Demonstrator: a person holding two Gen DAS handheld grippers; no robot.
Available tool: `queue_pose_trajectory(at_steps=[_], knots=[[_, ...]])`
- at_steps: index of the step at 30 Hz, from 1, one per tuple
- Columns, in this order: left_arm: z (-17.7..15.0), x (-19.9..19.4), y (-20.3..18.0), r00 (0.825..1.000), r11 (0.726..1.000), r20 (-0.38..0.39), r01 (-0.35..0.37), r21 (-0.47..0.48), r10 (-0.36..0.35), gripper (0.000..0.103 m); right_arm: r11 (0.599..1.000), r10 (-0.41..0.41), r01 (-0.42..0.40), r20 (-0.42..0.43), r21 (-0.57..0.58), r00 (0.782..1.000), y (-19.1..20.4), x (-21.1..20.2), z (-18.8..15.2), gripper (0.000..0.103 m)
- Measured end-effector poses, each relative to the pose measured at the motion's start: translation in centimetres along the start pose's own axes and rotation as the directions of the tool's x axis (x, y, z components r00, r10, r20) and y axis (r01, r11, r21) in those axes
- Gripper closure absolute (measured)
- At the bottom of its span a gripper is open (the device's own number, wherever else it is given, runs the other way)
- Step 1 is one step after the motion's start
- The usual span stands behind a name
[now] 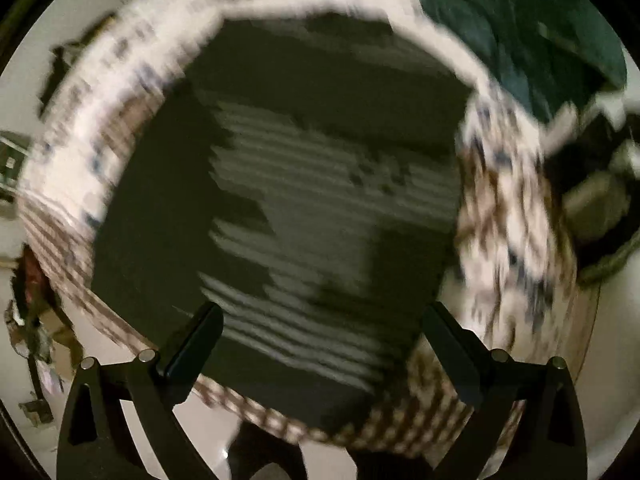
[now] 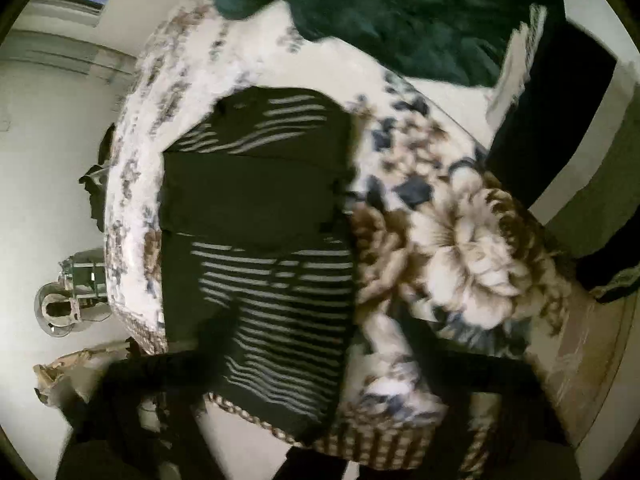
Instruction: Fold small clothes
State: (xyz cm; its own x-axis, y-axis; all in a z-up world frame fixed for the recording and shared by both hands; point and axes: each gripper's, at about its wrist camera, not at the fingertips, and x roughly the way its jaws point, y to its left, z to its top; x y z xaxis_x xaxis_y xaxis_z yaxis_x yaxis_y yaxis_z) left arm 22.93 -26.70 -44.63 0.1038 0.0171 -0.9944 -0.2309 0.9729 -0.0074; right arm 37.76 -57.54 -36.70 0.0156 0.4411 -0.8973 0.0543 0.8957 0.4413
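A black garment with thin white stripes point(image 1: 304, 216) lies flat on a floral blanket point(image 1: 508, 216). It also shows in the right wrist view point(image 2: 264, 240), folded into a long shape. My left gripper point(image 1: 320, 344) hangs just above its near edge, fingers wide apart and empty. My right gripper point(image 2: 320, 364) is a dark blur at the bottom of its view, over the garment's near end; its fingers look spread, with nothing seen between them.
A dark green cloth point(image 2: 400, 16) lies at the far side of the floral blanket point(image 2: 472, 248). A black item point(image 2: 560, 128) stands to the right. Pale floor point(image 2: 52, 184) and a small appliance point(image 2: 72, 296) are at the left, past the blanket's checked edge point(image 2: 380, 444).
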Motion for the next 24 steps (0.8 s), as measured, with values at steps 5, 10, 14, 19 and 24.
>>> queue_pose_trajectory(at_steps=[5,10,14,19,24], knots=[[-3.7,7.0,-3.1,0.993,0.996,-0.111,0.056,0.07,-0.048,0.001,0.998,0.056,-0.054,-0.092,0.027,0.994,-5.4,5.7,4.6,0.056],[-6.1,11.6,-6.1,0.987,0.983,-0.147,0.083,0.166,-0.058,0.001,0.974,0.207,-0.191,-0.138,0.125,0.969,-8.1,11.4,9.2,0.041],[-6.9,14.1,-8.0,0.99,0.964,-0.142,0.058,0.258,-0.022,0.001,0.957,0.255,-0.235,-0.114,0.168,0.96,-8.3,15.1,12.5,0.041],[-6.8,14.2,-8.9,0.997,0.95,-0.074,0.034,0.311,-0.012,0.035,0.945,0.28,-0.253,-0.113,0.207,0.953,-7.1,19.1,15.4,0.041],[-6.2,11.2,-7.4,0.998,0.969,-0.018,0.067,0.239,-0.064,0.098,0.94,0.293,-0.259,-0.14,0.221,0.946,-4.4,22.5,17.0,0.045]])
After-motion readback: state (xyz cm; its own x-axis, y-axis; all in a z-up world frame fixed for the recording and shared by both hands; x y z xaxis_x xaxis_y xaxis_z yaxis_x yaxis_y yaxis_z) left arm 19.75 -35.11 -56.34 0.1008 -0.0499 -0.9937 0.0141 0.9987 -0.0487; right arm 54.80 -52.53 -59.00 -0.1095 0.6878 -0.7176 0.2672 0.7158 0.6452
